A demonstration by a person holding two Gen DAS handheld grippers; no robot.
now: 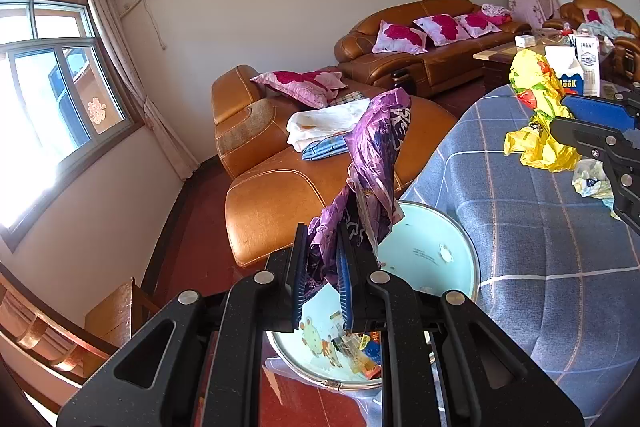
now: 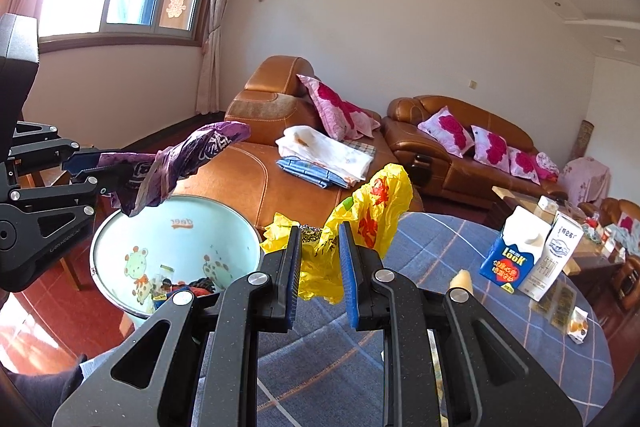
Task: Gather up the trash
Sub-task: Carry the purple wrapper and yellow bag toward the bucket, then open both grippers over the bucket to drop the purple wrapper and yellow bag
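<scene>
The purple wrapper [image 1: 372,163] hangs pinched between the nearly closed pads of the left gripper [image 1: 323,267], over the near rim of the pale blue bin [image 2: 120,223], which stands on the floor left of the cloth-covered table [image 2: 460,307]. The yellow wrapper [image 2: 360,227] is clamped in the right gripper [image 2: 320,259], whose jaws are nearly closed, above the table's left edge and beside the bin. This looks like the carrying step; next each gripper must get fully over the bin's mouth and open. Whether the purple wrapper already clears the rim is hard to judge.
</scene>
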